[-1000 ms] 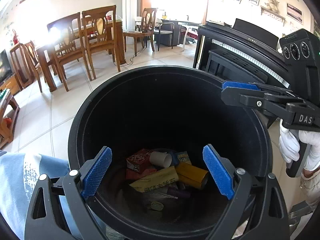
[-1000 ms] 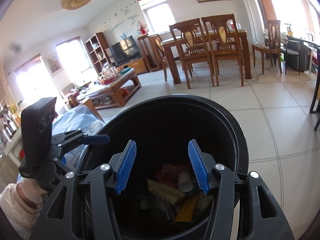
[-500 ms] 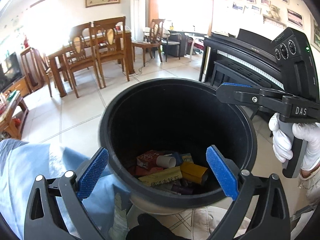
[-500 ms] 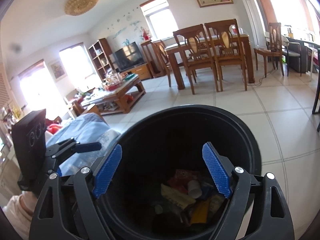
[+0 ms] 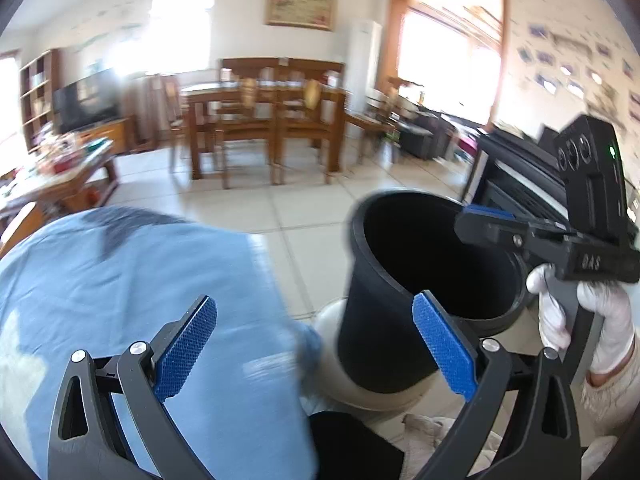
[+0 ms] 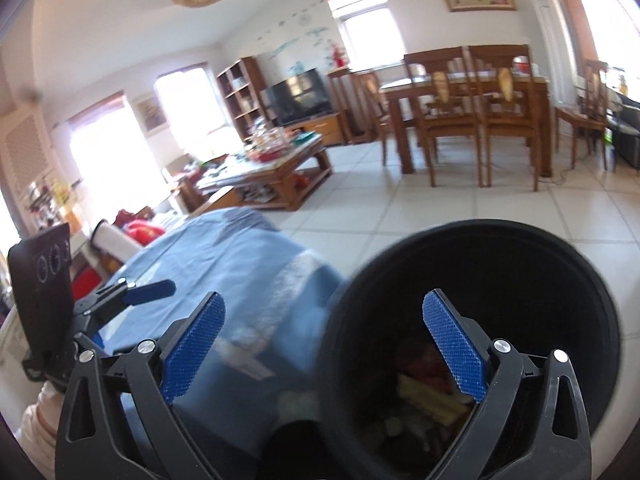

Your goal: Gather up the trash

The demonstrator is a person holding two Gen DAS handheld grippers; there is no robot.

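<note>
Left wrist view: left gripper point(image 5: 314, 346), jaws apart and empty, tilted downward; black bin point(image 5: 404, 280) beyond the right jaw.

Right wrist view: right gripper point(image 6: 324, 350), jaws opening and empty; trash point(image 6: 428, 394) lies inside the bin behind the right jaw.

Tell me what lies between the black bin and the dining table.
Only bare tiled floor separates the bin from the dining table; nothing sits on that stretch. The right wrist view shows it best.
</note>
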